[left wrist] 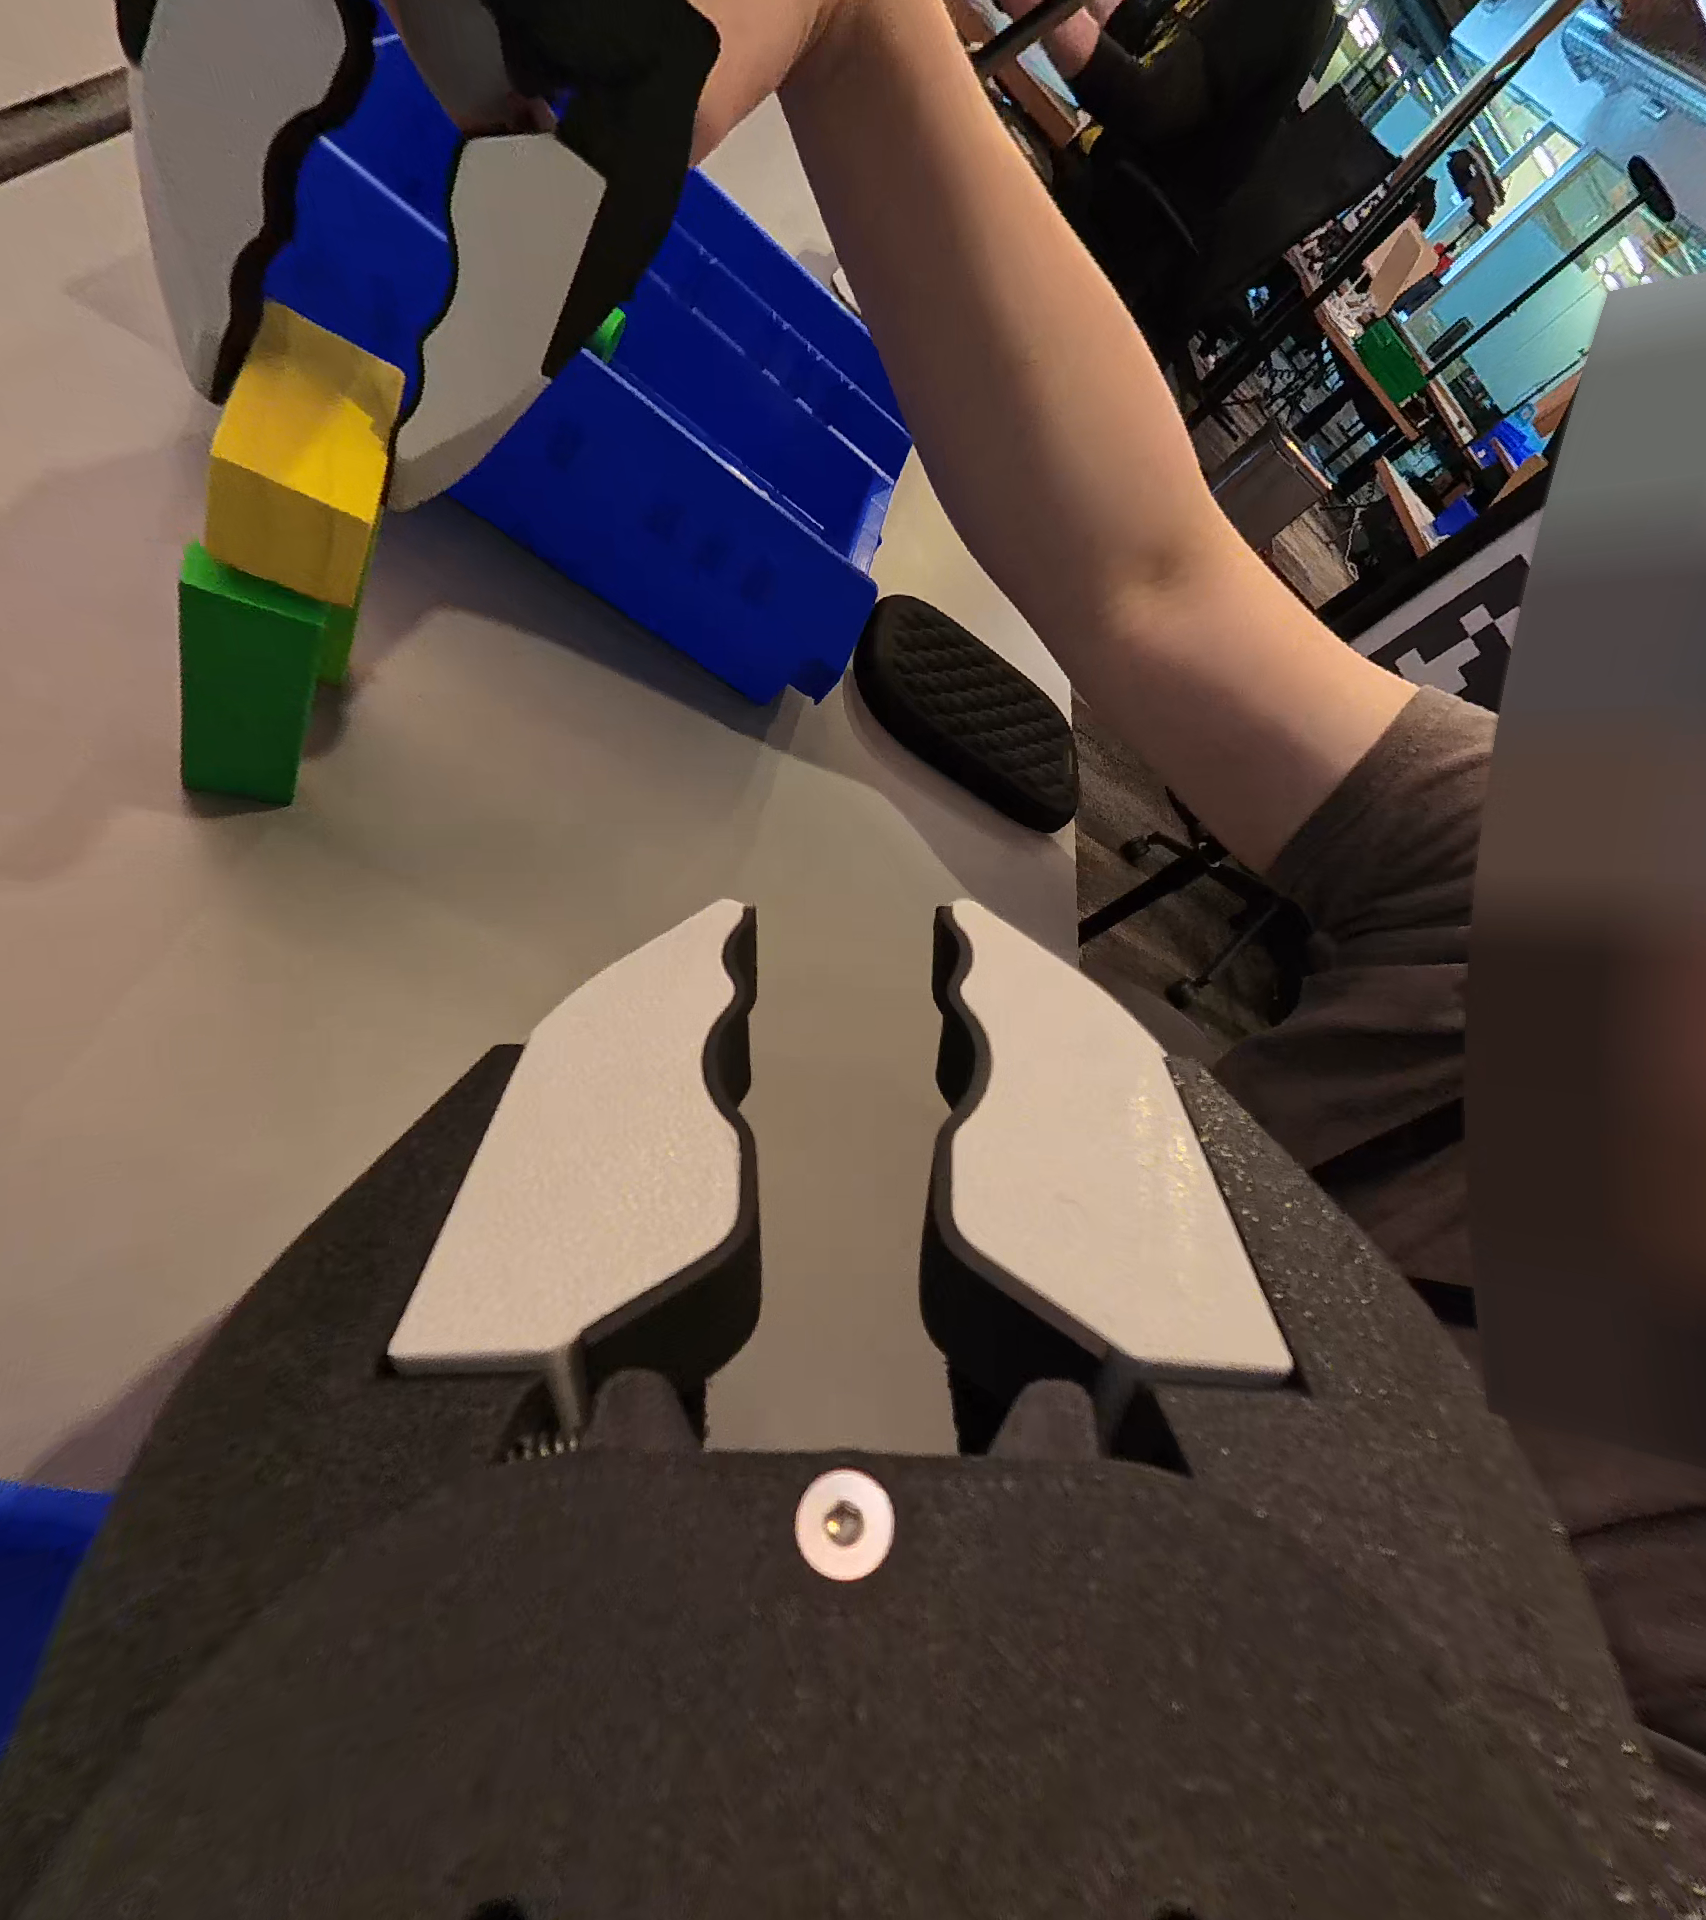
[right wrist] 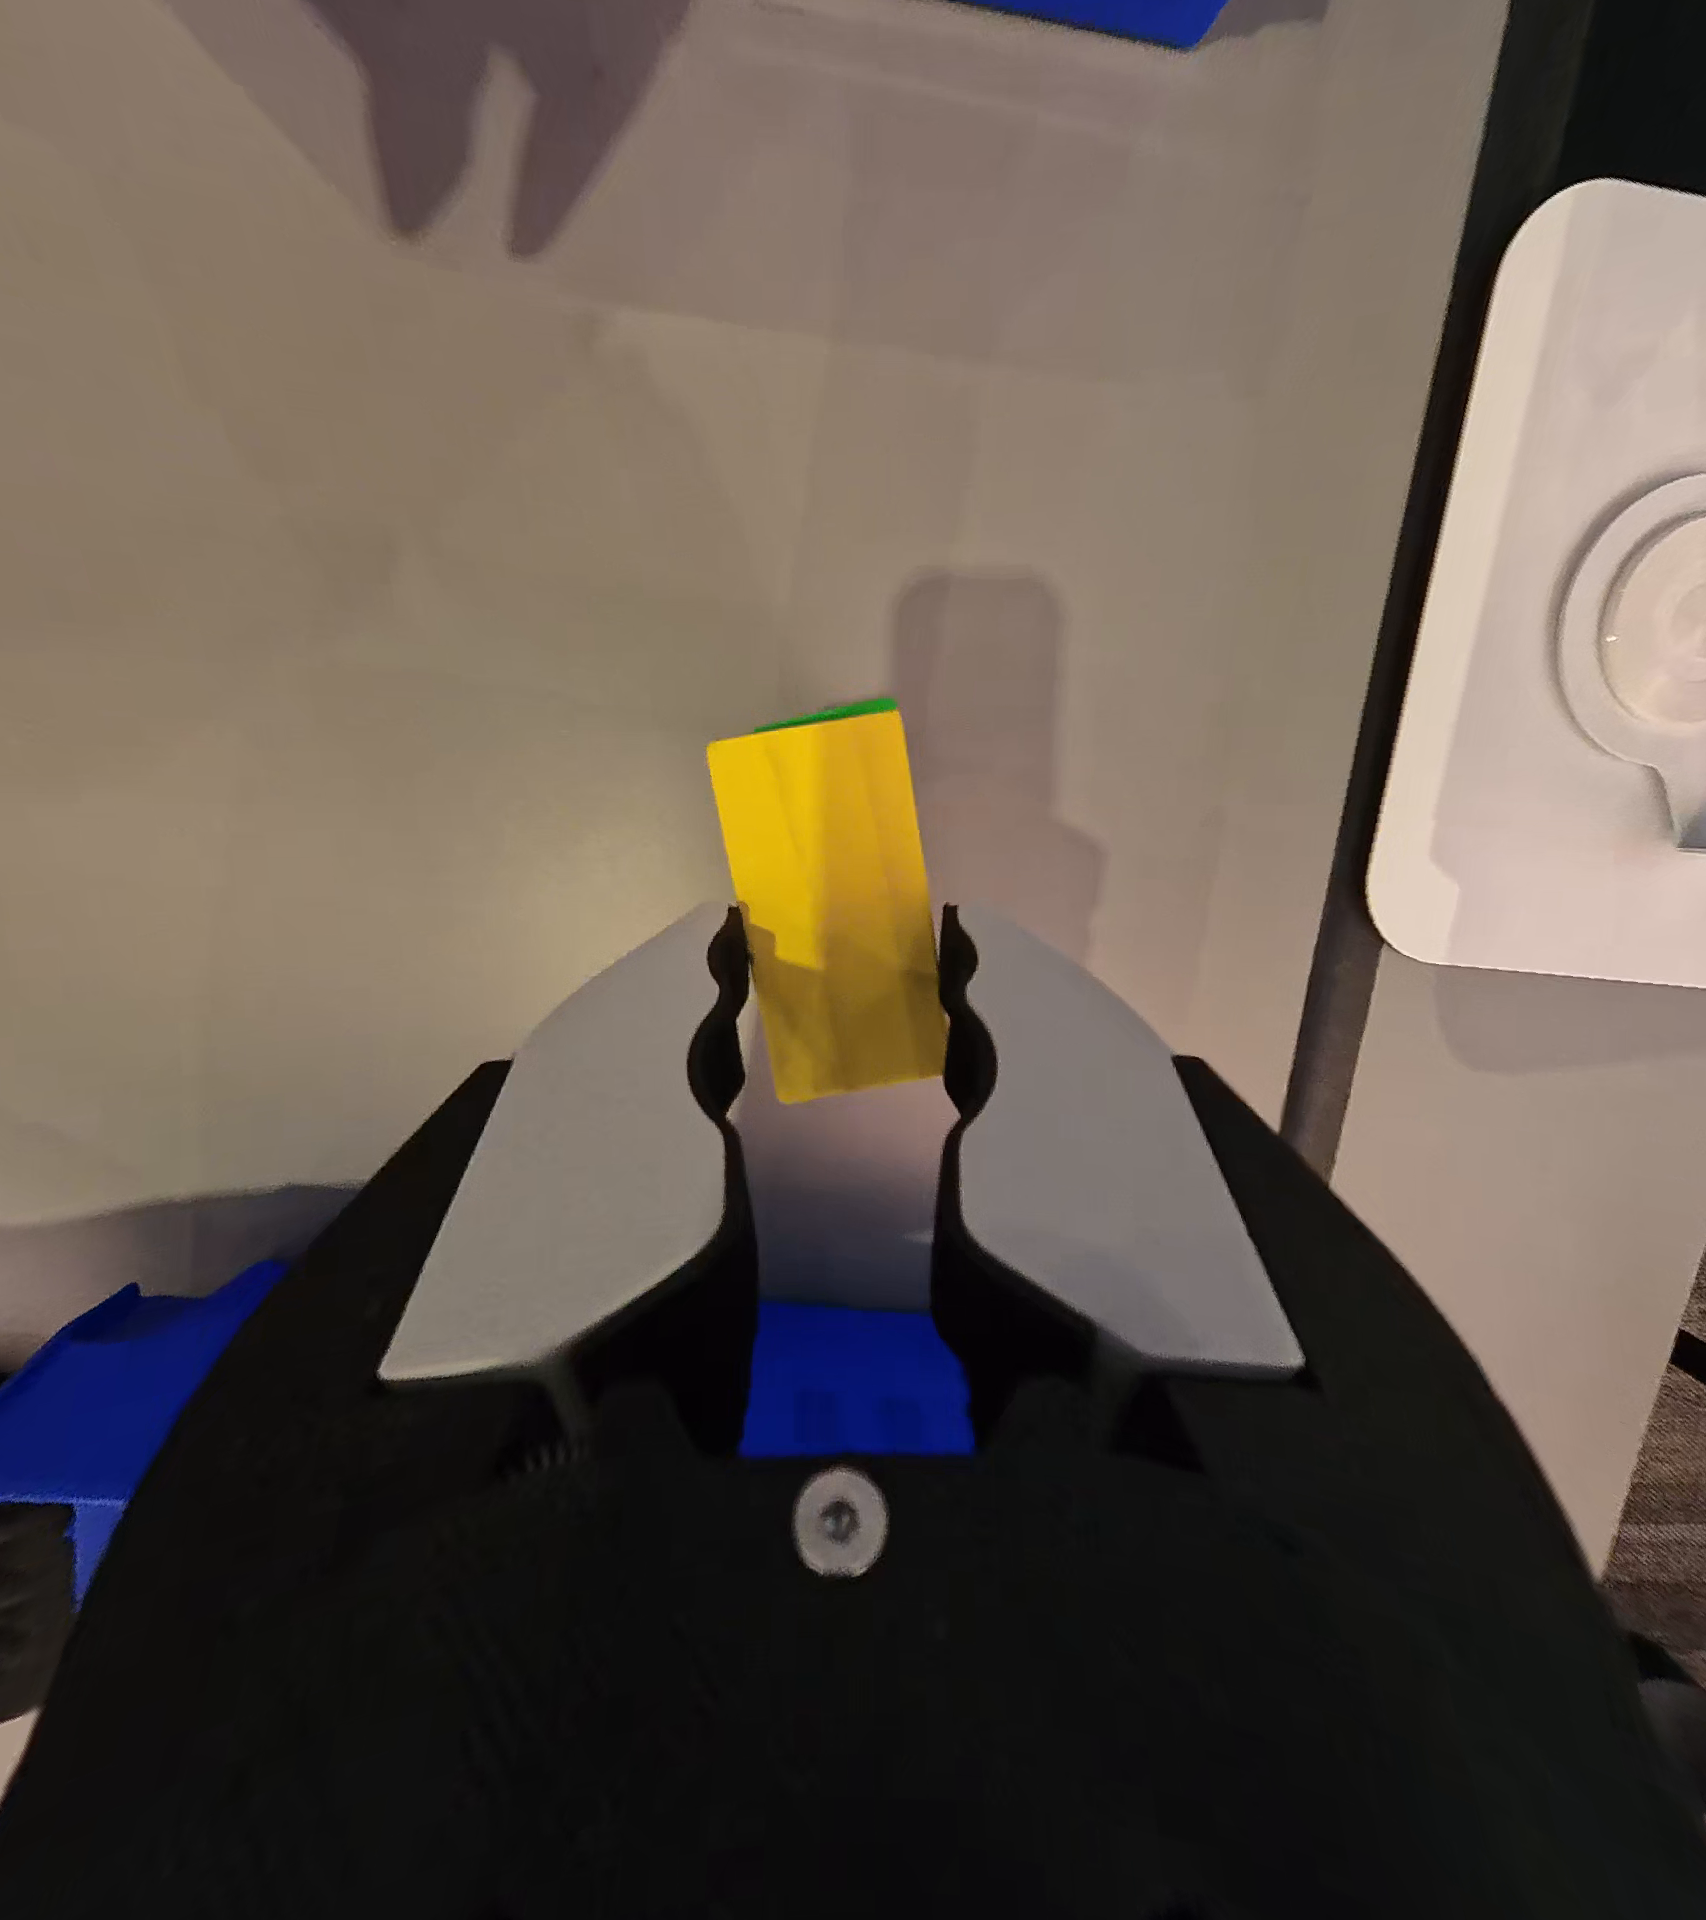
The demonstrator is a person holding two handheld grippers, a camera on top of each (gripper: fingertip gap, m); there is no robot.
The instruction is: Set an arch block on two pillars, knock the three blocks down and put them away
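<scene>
Right gripper (right wrist: 841,925) grips yellow arch block (right wrist: 823,883) — tilted.

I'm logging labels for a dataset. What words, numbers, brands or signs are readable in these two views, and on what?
No text can be read in either view.
Yellow arch block, green pillar, blue bin: no print visible.
Black-and-white patterned patch: a coded pattern, not letters.
Background desks: any writing is too small to read.
White mount: blank.
</scene>
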